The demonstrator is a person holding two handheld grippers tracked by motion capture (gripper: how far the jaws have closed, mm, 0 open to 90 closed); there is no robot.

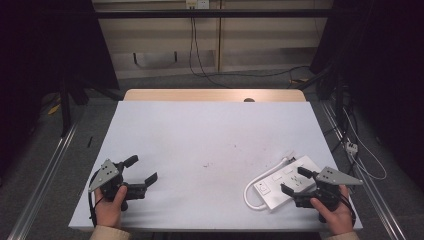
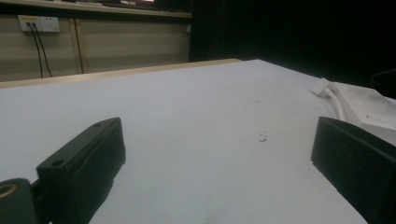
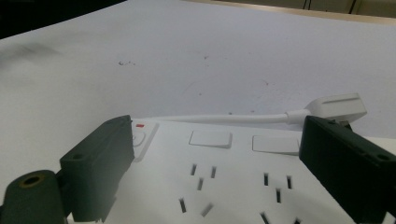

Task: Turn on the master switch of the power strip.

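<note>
We hold our right gripper (image 1: 299, 181) over the white power strip (image 1: 286, 181), which lies near the front right corner of the tabletop (image 1: 210, 145). Its jaws are wide apart and grip nothing. Our left gripper (image 1: 142, 171) sits near the front left corner, well apart from the strip, and its jaws are wide apart too, with nothing between them.

From high up we see the strip's white cord (image 1: 250, 195) curl round its front end. Up close, in the right gripper view, we see more: slots for plugs (image 3: 201, 179), two flat buttons, a small red mark (image 3: 138, 125) and the white plug (image 3: 340, 106) lying on the table past the strip. In the left gripper view the strip (image 2: 369, 105) is far off at the right.

The tabletop is pale and has a few small dark specks (image 1: 207, 164). Its far edge is bare wood (image 1: 215, 95). Behind it is a light wall with black cables (image 1: 197, 55) hanging from a wall socket (image 1: 197, 4). The sides of the room are dark.
</note>
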